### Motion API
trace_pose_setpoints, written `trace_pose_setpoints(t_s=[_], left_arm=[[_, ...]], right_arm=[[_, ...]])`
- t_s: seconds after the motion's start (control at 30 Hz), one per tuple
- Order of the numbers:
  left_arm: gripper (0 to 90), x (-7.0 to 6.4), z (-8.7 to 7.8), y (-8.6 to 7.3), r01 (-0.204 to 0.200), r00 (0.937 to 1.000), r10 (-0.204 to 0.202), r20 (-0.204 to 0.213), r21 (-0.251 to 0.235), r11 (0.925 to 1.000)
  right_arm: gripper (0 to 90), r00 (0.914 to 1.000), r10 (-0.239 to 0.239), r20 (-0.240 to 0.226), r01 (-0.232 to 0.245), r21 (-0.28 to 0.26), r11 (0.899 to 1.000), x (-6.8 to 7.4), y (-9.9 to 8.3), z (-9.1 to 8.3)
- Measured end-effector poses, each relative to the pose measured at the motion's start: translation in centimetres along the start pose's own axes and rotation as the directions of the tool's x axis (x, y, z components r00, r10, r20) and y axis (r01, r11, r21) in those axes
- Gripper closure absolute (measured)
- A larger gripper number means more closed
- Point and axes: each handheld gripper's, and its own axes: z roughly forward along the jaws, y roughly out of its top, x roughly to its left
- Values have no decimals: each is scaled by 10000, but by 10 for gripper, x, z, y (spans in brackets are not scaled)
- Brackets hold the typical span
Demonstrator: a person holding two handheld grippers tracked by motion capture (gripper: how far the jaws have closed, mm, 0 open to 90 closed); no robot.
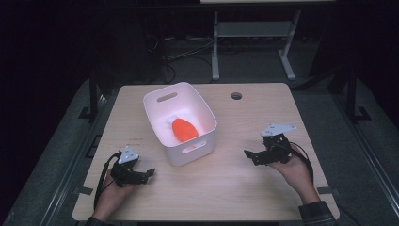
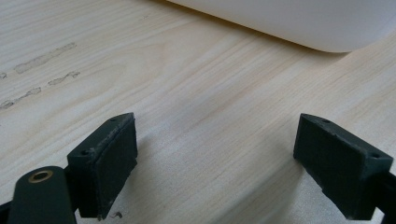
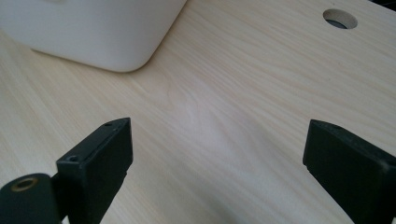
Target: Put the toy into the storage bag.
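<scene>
A white plastic bin (image 1: pixel 180 148) with handle slots stands on the wooden table (image 1: pixel 226 188). Inside it lies an orange rounded object (image 1: pixel 184 130) on something white. My left gripper (image 1: pixel 149 173) rests low on the table at the front left, open, its jaws wide apart over bare wood (image 2: pixel 215 154); the bin's corner (image 2: pixel 299 23) is just ahead of it. My right gripper (image 1: pixel 248 154) sits at the right of the bin, open with nothing between its jaws (image 3: pixel 217 158); the bin's lower corner (image 3: pixel 102 32) lies ahead to its left.
A round cable hole (image 1: pixel 236 96) is set in the table near its far edge, the same hole (image 3: pixel 340 18) lying ahead of the right gripper. Faint scuff marks (image 2: pixel 42 60) streak the wood. A white desk frame (image 1: pixel 254 37) and cables stand on the dark floor beyond.
</scene>
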Motion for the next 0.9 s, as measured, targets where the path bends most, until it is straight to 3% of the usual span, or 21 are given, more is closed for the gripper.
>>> trace_pose_setpoints(t_s=[0.5,0.8,0.9], left_arm=[[130,0,0,0,-8,10000,8,-3,7,10000],[130,0,0,0,-7,10000,7,-1,5,10000],[130,0,0,0,-8,10000,8,-2,-1,10000]], right_arm=[[82,9986,420,328,-407,-388,9984,-1,-47,-11],[78,9980,256,584,-254,-27,9997,-3,-73,-9],[76,9976,426,554,-440,241,9987,-3,-83,-7]])
